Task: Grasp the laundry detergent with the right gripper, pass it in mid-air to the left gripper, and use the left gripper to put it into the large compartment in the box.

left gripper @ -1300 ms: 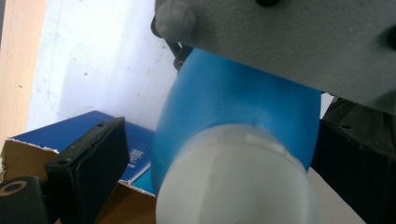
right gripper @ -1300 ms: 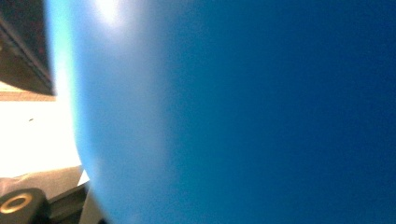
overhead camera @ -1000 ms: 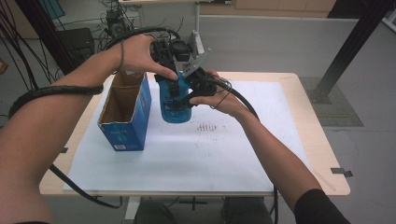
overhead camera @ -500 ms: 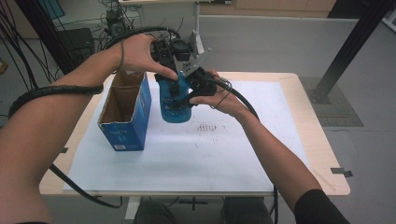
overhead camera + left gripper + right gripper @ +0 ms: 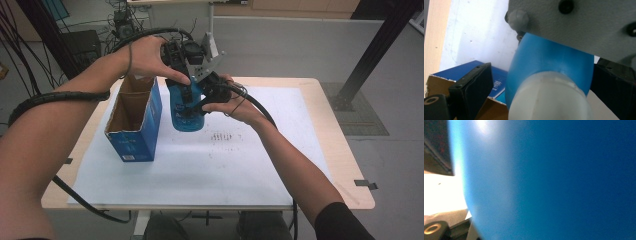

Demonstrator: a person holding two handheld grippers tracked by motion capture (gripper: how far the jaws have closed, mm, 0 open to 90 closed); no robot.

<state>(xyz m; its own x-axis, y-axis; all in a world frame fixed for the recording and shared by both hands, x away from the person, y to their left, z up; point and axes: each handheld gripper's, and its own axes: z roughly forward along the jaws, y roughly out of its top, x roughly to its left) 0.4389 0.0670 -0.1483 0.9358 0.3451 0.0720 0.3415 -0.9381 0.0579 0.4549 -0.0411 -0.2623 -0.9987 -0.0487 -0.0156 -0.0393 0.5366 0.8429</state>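
A blue bottle [image 5: 187,117] with a white cap [image 5: 549,102] is held upright just over the white sheet, beside an open blue carton [image 5: 132,125]. My right gripper [image 5: 194,104] comes in from the right and is shut on the bottle's body; in the right gripper view the blue bottle wall [image 5: 549,182] is pressed up close. My left gripper [image 5: 183,80] points down over the bottle top. In the left gripper view its jaws straddle the cap and neck, and the left finger [image 5: 472,85] stands apart from the bottle, so the left gripper [image 5: 544,66] is open.
The carton [image 5: 499,80] stands open-topped on the white sheet [image 5: 225,165] that covers the wooden table [image 5: 340,165]. A grey gripper plate [image 5: 574,25] hangs over the bottle. Cables trail from both grippers. A black post [image 5: 370,55] stands at the back right.
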